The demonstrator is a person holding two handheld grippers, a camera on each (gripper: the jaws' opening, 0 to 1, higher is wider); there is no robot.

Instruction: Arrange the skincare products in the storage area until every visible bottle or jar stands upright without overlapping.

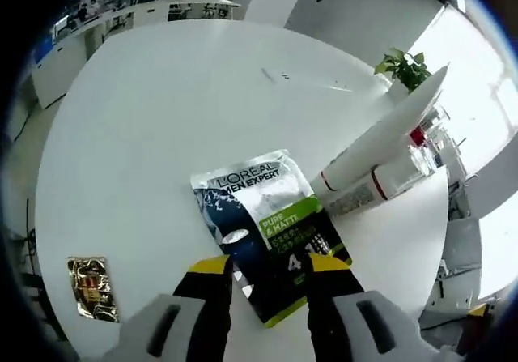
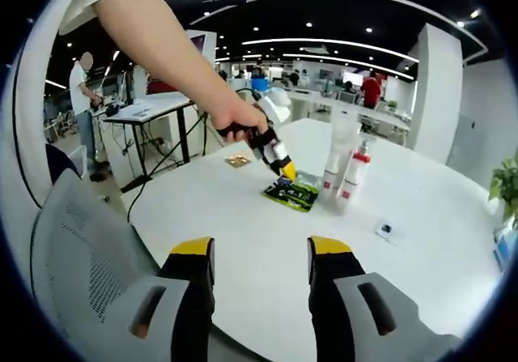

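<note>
One flat sachet (image 1: 271,228) is lying on the white table (image 1: 162,135), long axis running from 11 to 5 o'clock, between the spread jaws of the left gripper (image 1: 269,266). Two bottles (image 1: 380,155) are standing at 2 o'clock; a gold packet (image 1: 91,287) is lying at 8. The right gripper (image 2: 261,257) is hovering open.

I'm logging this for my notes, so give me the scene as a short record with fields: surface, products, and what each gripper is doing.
surface: round white table
flat item: L'Oreal sachet, lying flat
standing: white tube and pump bottle, upright, close together
other: gold packet, lying apart from the sachet
left gripper: open, jaws over the sachet's near end
right gripper: open, holding nothing, back from the products
</note>
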